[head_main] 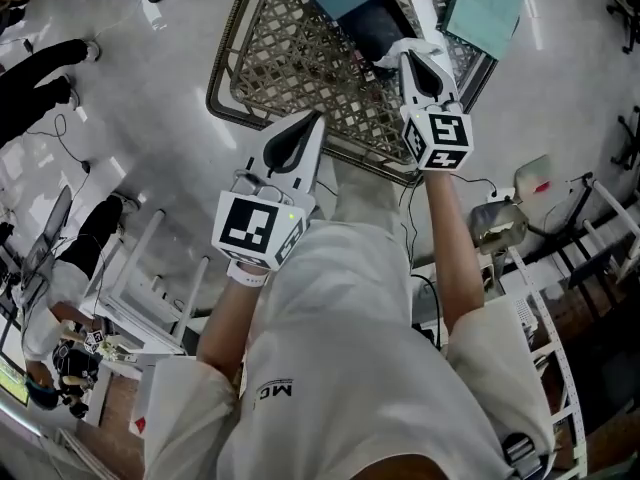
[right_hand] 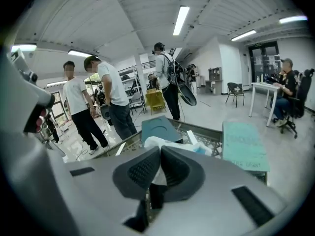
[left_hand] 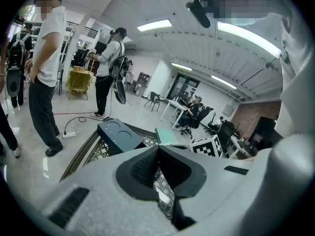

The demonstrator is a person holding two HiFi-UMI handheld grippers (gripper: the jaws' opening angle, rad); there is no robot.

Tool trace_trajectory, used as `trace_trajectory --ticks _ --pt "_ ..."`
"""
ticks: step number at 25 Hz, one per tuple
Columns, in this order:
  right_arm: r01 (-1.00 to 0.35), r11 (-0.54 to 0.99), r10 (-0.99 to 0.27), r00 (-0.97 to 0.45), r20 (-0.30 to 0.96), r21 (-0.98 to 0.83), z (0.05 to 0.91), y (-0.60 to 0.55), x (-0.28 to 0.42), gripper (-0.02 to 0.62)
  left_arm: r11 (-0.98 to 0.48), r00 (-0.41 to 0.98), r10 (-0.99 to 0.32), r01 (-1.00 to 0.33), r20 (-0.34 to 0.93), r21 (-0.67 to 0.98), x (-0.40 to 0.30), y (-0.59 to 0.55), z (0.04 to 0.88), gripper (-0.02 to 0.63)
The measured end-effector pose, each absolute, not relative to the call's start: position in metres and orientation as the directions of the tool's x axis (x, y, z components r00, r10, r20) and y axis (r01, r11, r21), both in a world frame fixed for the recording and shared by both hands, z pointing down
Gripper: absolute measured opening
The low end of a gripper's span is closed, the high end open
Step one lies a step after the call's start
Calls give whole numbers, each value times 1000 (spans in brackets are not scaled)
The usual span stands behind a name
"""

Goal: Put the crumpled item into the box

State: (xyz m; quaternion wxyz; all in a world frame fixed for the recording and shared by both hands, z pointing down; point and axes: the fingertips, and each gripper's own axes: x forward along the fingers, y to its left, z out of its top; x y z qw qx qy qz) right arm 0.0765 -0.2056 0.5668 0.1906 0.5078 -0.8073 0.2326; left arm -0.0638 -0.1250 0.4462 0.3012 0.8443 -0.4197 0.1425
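Right gripper (head_main: 405,56) reaches forward over the lattice table (head_main: 290,58), tips at the crumpled item (head_main: 397,50). In the right gripper view its jaws are pressed together at the tips, with a sliver of white in the slot below them. It probably has a fold of the item pinched, though the fisheye view leaves this unsure. Reaching that far makes sense, since the item lies at the far part of the table, just in front of the dark box (head_main: 372,13).

Left gripper (head_main: 318,118) sits lower and nearer the person, at the table's near rim and well apart from the item. Its jaws are closed on nothing; only lattice shows through the slot. It is judged idle, kept out of the working arm's way.

Item: white, thin, plastic-like, bunched into soft irregular folds, with a pale blue patch on one side. It looks light and limp, so it would likely trail or sag if lifted by one fold.

Boxes: the dark one has two round recesses on its top face. A flat teal box (head_main: 487,8) lies to the right, tilted over the table edge. Which one is the target cannot be told. No open box mouth shows in any view.

Task judged early: the item rests on the table and is not yet in a box.
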Motion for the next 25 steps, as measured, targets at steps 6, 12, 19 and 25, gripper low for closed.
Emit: trace_trajectory --ticks 6,12,19,25 --pt "-918 342 -688 -391 611 -202 615 -210 86 21 -455 603 -612 -798 512 395 -59 -128 458 25" --pt "-919 351 -619 -371 692 -179 660 -207 86 21 -451 602 -602 -798 524 400 -56 -125 466 25" --pt "-909 368 -562 -384 733 -195 678 -211 76 32 -464 613 -587 -790 529 401 -50 -119 469 25" --pt "-914 359 -578 -378 723 -191 677 -209 78 55 -471 614 -591 -789 523 393 -50 -113 464 25"
